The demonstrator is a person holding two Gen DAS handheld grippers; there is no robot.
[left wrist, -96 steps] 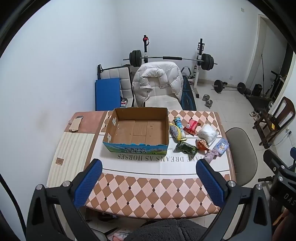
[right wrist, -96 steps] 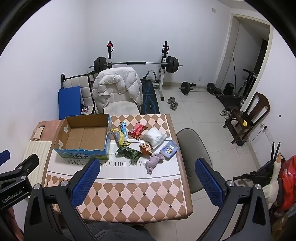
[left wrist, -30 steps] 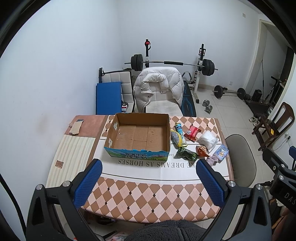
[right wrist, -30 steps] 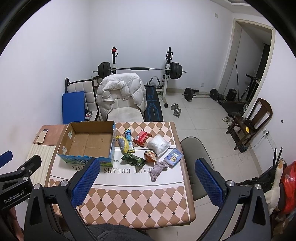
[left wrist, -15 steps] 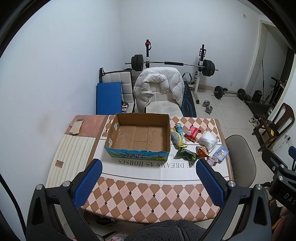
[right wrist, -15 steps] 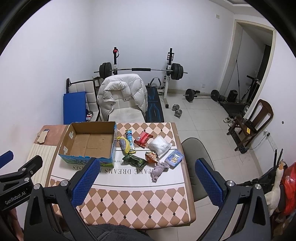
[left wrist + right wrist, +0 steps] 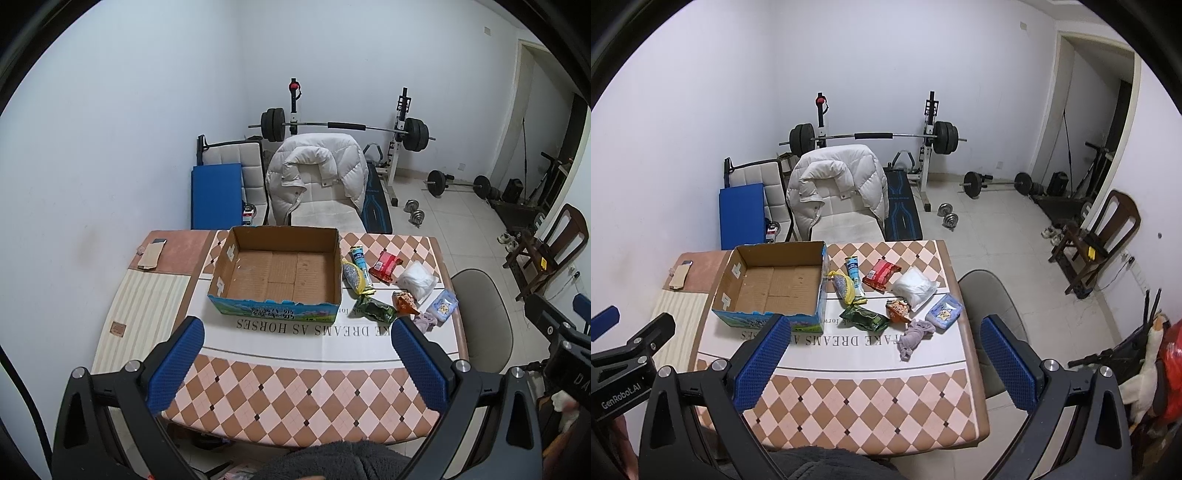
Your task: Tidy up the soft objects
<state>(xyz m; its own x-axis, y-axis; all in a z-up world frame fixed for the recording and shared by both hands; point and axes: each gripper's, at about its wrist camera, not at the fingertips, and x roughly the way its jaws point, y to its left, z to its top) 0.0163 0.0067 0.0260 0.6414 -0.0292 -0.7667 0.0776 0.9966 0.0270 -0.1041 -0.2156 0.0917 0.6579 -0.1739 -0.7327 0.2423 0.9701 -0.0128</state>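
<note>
An open, empty cardboard box (image 7: 280,275) (image 7: 772,286) stands on the table. To its right lie several soft items: a yellow mesh pouch (image 7: 844,286), a blue tube (image 7: 854,271), a red packet (image 7: 881,273), a white bag (image 7: 915,286), a green packet (image 7: 864,318), an orange packet (image 7: 898,309), a blue star pouch (image 7: 944,312) and a grey cloth (image 7: 913,338). My left gripper (image 7: 295,360) is open and empty, held high above the table's near edge. My right gripper (image 7: 882,358) is open and empty, also high above the near edge.
The table (image 7: 295,387) has a diamond-pattern cover and a striped mat at the left (image 7: 144,314). A phone and card (image 7: 152,253) lie at the far left. A chair with a white jacket (image 7: 317,177) stands behind, a grey chair (image 7: 993,295) at the right, gym gear beyond.
Both grippers rose and pulled back a little, so the table looks smaller and farther. Nothing on the table moved. Both grippers stayed open.
</note>
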